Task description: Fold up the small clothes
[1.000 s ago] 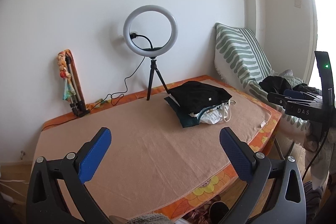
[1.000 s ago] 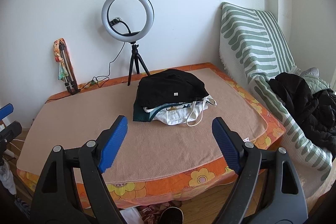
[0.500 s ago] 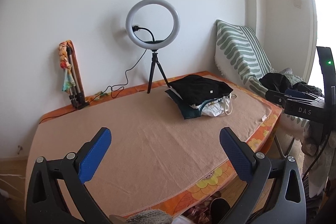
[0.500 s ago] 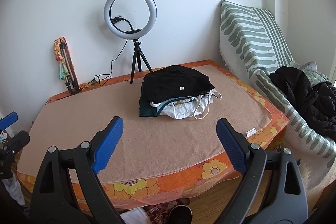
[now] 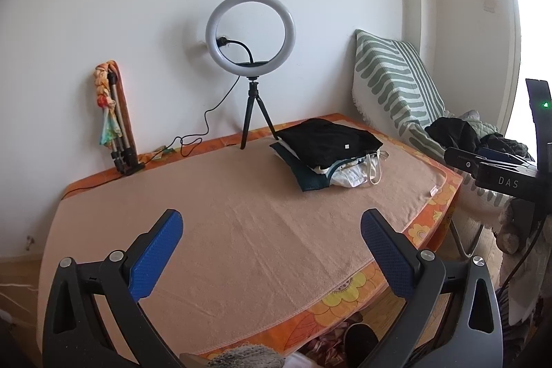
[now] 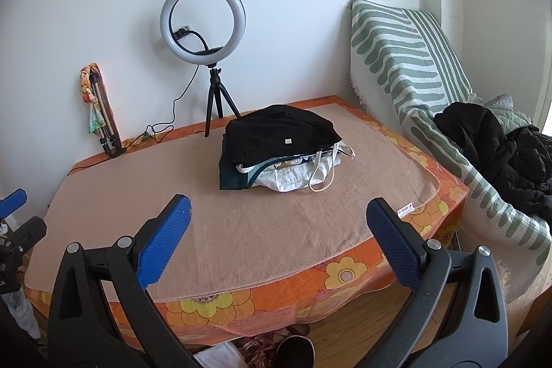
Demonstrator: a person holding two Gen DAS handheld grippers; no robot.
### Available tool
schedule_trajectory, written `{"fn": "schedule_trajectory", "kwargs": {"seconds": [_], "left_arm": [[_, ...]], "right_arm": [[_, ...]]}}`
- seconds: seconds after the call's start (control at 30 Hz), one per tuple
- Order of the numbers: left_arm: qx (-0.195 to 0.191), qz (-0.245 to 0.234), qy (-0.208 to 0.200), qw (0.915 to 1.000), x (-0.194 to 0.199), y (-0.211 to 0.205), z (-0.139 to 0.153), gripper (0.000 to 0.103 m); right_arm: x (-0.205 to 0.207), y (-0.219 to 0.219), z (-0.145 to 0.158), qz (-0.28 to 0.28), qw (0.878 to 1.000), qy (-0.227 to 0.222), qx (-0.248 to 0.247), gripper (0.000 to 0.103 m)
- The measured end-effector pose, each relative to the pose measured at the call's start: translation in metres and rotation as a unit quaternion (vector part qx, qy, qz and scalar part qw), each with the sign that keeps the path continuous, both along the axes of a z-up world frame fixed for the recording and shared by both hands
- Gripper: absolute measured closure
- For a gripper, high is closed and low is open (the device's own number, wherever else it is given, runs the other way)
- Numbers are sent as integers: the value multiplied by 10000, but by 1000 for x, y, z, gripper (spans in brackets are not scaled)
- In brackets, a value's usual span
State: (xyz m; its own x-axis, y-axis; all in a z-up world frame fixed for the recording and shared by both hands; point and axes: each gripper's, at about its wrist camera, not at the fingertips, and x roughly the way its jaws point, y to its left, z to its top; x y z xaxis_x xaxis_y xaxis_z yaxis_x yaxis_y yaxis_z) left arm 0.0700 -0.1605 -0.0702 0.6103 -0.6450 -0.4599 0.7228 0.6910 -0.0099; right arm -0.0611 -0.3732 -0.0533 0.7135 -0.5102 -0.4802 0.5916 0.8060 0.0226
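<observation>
A stack of folded clothes (image 5: 327, 154) with a black garment (image 6: 279, 133) on top lies on the back right of the beige towel-covered table (image 5: 224, 223). White and teal pieces stick out beneath it. My left gripper (image 5: 270, 235) is open and empty above the table's front edge. My right gripper (image 6: 279, 223) is open and empty, held before the front edge, well short of the stack. The right gripper's body shows at the right in the left wrist view (image 5: 496, 175). The left gripper's tip shows at the far left in the right wrist view (image 6: 13, 199).
A ring light on a tripod (image 6: 207, 57) stands at the back behind the stack. A folded tripod with a scarf (image 6: 100, 119) leans on the wall at back left. A chair with a striped cover (image 6: 414, 64) and dark clothes (image 6: 496, 147) stands right of the table.
Both grippers have pulled back and risen slightly, so the table and stack look farther away. Both stay open. The stack has not moved.
</observation>
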Motion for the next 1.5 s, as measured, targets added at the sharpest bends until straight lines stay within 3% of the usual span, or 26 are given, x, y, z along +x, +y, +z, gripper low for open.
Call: {"fn": "schedule_trajectory", "kwargs": {"seconds": [1.5], "left_arm": [[-31, -55, -229, 9997, -10, -3, 8, 0]], "right_arm": [[-6, -5, 8, -132, 9998, -37, -141, 0]]}}
